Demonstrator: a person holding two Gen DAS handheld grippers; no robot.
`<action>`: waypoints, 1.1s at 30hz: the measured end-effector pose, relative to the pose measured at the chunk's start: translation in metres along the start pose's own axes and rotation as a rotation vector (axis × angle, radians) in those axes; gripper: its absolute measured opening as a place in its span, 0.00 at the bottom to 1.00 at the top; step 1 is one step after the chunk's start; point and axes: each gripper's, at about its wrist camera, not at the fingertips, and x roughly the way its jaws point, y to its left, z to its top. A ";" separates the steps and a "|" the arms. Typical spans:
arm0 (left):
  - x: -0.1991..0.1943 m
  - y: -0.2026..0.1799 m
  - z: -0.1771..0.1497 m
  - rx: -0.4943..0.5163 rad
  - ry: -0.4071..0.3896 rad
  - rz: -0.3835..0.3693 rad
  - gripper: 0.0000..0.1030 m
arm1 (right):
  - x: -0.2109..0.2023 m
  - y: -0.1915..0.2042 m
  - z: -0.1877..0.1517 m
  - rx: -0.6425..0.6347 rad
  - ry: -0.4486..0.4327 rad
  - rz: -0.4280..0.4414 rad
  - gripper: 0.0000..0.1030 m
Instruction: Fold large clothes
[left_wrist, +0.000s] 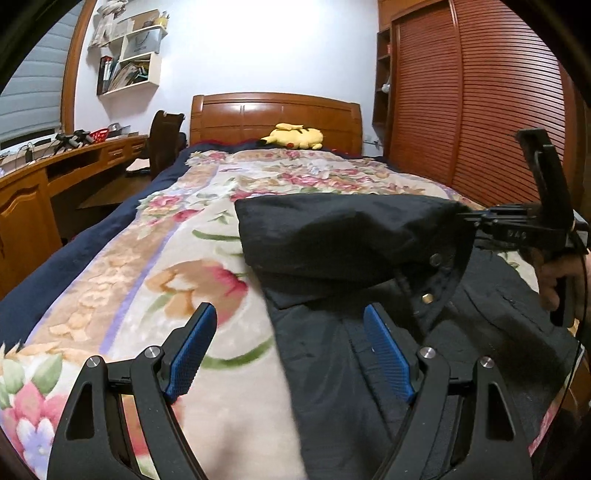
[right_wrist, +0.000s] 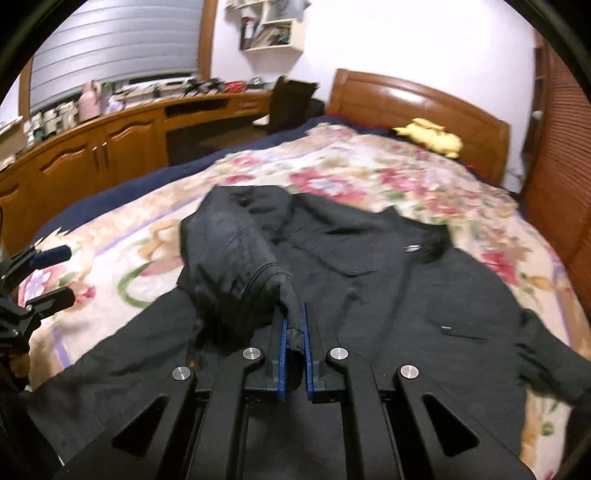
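Sleeve (right_wrist: 236, 258) fold in progress: right hand-held gripper (right_wrist: 293, 332) clamps the black jacket (right_wrist: 406, 295) cuff; left hand-held gripper (left_wrist: 291, 350) hangs open, empty. Next, lay sleeve across the body.

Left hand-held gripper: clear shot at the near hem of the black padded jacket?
Probably yes. The left hand-held gripper is open, with the black padded jacket hem right under its right finger; nothing lies between.

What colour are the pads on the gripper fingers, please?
Blue pads, on black fingers; clearest in the left wrist view.
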 end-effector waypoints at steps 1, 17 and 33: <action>-0.001 -0.003 0.001 -0.001 -0.004 -0.008 0.80 | -0.006 -0.009 -0.005 0.009 -0.005 -0.013 0.07; 0.000 -0.050 0.005 0.037 -0.006 -0.098 0.80 | -0.023 -0.076 -0.061 0.107 0.078 -0.244 0.07; 0.003 -0.083 0.009 0.051 -0.003 -0.138 0.80 | -0.025 -0.094 -0.046 0.205 0.104 -0.403 0.53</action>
